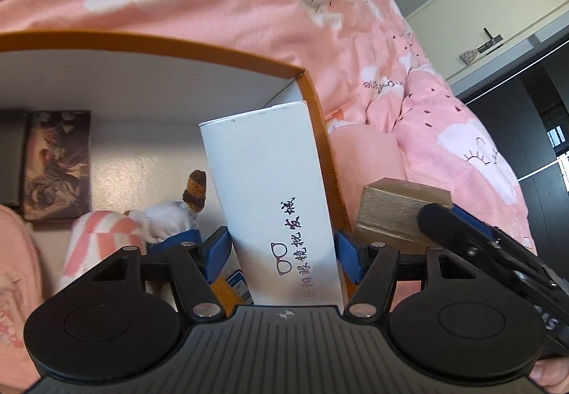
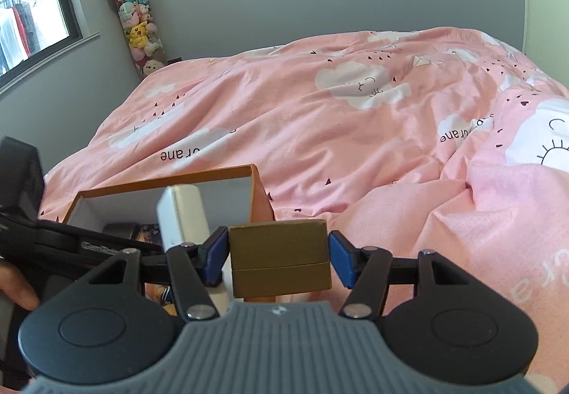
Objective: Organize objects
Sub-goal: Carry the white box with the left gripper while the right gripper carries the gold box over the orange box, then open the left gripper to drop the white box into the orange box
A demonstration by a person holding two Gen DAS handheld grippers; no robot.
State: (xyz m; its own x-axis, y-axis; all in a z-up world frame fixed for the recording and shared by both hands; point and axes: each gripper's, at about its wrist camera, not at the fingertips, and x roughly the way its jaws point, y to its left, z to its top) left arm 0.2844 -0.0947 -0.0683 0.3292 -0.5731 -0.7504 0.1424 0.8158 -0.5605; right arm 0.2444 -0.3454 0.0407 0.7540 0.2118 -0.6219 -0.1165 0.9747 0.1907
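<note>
White box (image 1: pixel 270 202) sits clamped between my left gripper's (image 1: pixel 281 251) blue pads, over the orange bin (image 1: pixel 313 99). Gold box (image 2: pixel 279 259) is clamped in my right gripper (image 2: pixel 279 257), beside that bin. Beyond lies the pink quilt (image 2: pixel 320 116).

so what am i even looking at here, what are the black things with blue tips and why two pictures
They are two hand-held grippers, one in each of a person's hands, each with a camera looking forward along its fingers. That gives two pictures, one per gripper.

The left gripper holds a white box printed with glasses between its blue pads. The right gripper holds a small gold box.

Both are over an orange-rimmed open box that sits on a bed with a pink cloud-print duvet. It already holds a few things, including a soft toy.
</note>
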